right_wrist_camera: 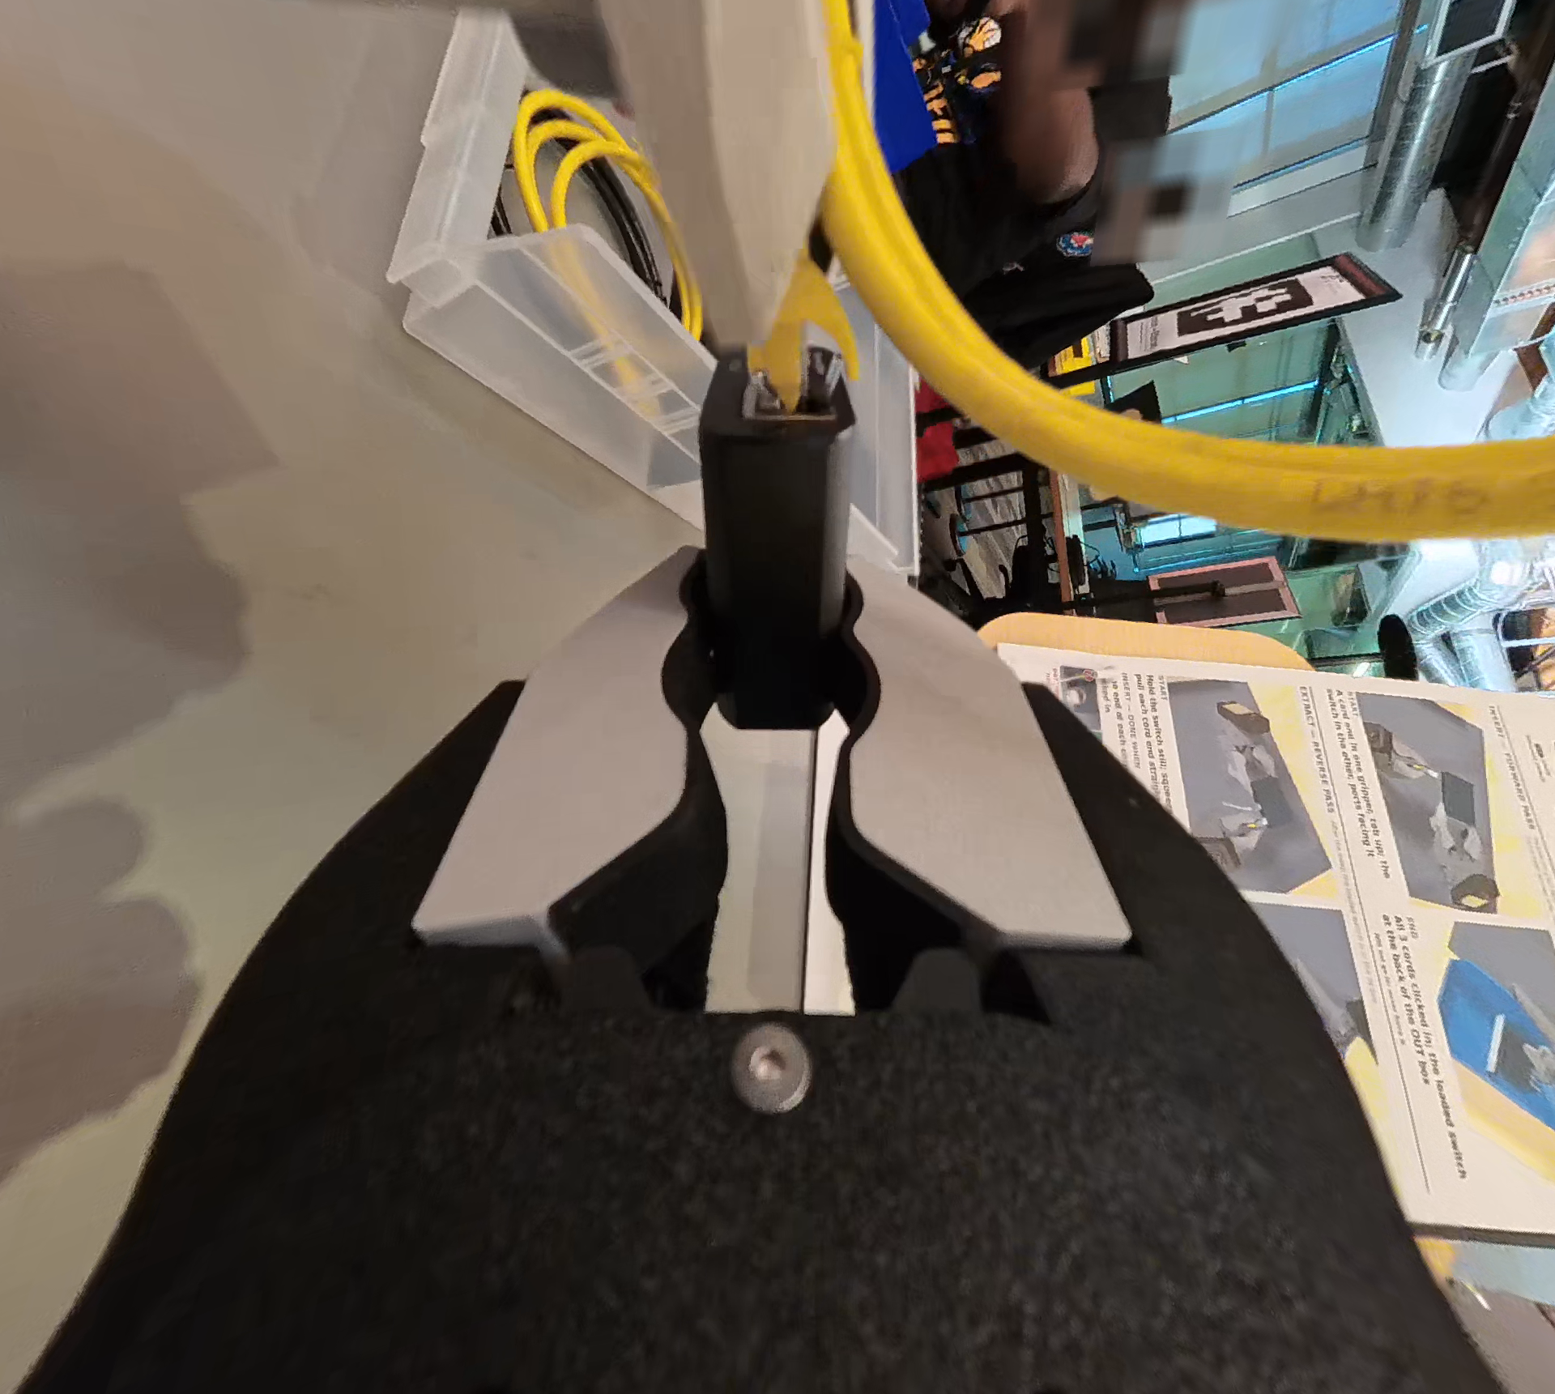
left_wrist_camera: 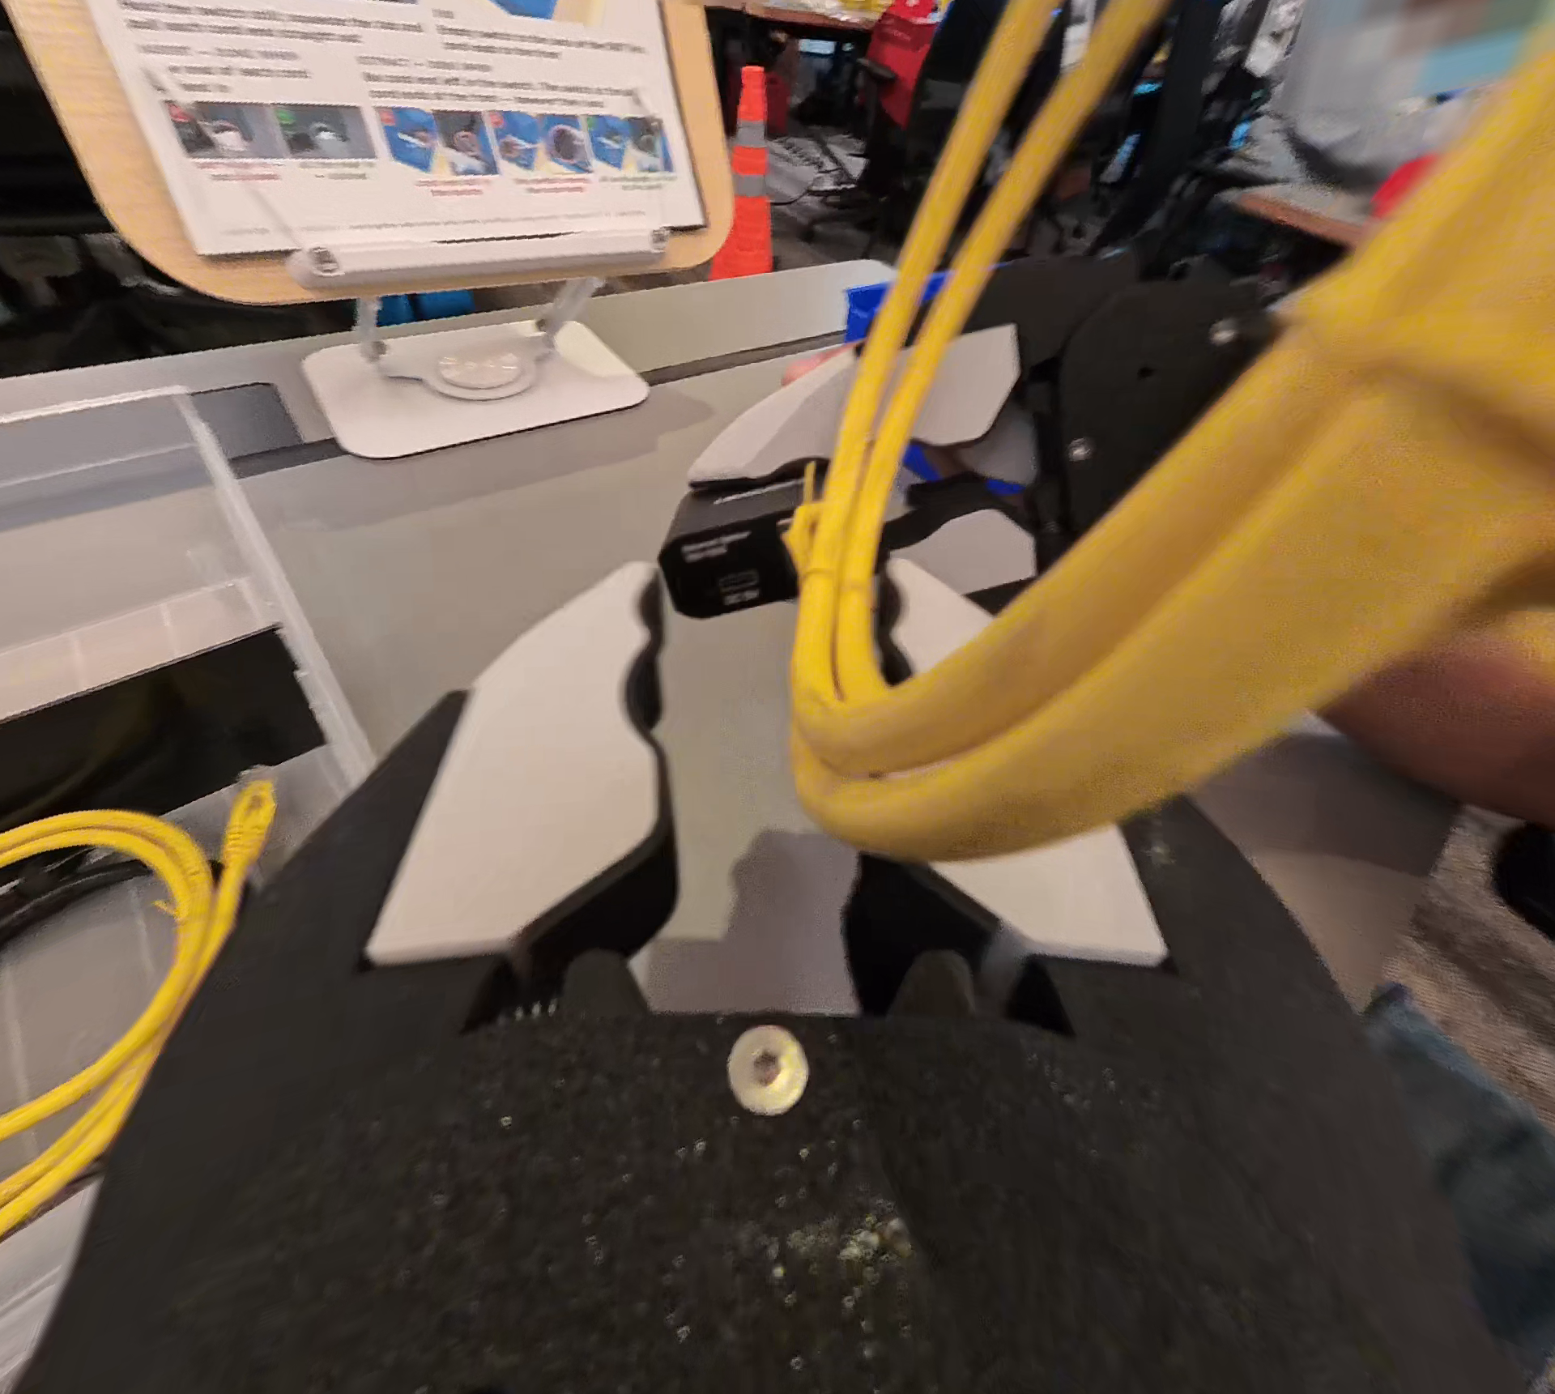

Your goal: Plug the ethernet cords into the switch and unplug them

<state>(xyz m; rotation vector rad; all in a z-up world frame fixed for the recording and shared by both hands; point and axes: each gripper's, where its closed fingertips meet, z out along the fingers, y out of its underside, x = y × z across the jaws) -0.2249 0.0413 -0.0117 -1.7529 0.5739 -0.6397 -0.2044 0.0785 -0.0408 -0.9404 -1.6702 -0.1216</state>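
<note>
In the left wrist view my left gripper [left_wrist_camera: 778, 584] is open, its fingers wide apart. Two yellow ethernet cords [left_wrist_camera: 841, 621] run down between them, close against the right finger [left_wrist_camera: 959, 630], and are not pinched. The cords lead to the small black switch [left_wrist_camera: 724, 562], which sits just past my fingertips under a grey finger [left_wrist_camera: 782, 428] of the right gripper. In the right wrist view my right gripper [right_wrist_camera: 770, 567] is shut on the black switch [right_wrist_camera: 770, 512], ports facing away. A yellow plug [right_wrist_camera: 791, 360] sits in a port, a left gripper finger [right_wrist_camera: 740, 91] right above it. The cords [right_wrist_camera: 1094, 428] loop off to the right.
A clear plastic bin [left_wrist_camera: 210, 478] at the left holds more yellow cord [left_wrist_camera: 168, 891]; it also shows in the right wrist view [right_wrist_camera: 538, 318]. An instruction sheet on a white stand [left_wrist_camera: 379, 91] stands at the back of the grey table [left_wrist_camera: 421, 579]. An orange cone [left_wrist_camera: 749, 175] stands beyond. My right fingertips sit around 6 centimeters from my left ones.
</note>
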